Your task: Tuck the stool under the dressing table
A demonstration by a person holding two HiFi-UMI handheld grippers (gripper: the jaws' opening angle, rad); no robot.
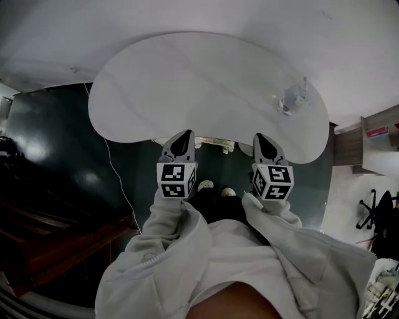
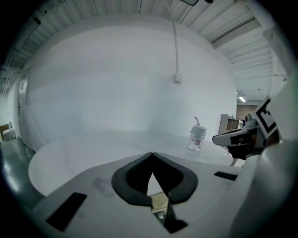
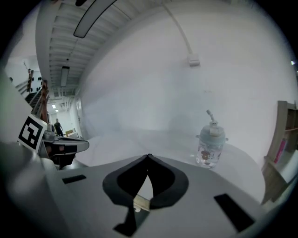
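Hovering at the near edge of the white desk [image 1: 187,87], left gripper [image 1: 184,136] and right gripper [image 1: 262,138], fingers of both pressed together, empty. Tucked beneath, between the fingers, seemingly the stool [image 1: 215,144], mostly hidden.

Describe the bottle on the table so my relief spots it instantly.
Start at the big white curved dressing table by the wall. Near its right end stands a small clear bottle with a pale lid and straw. Nothing else sits on the tabletop.
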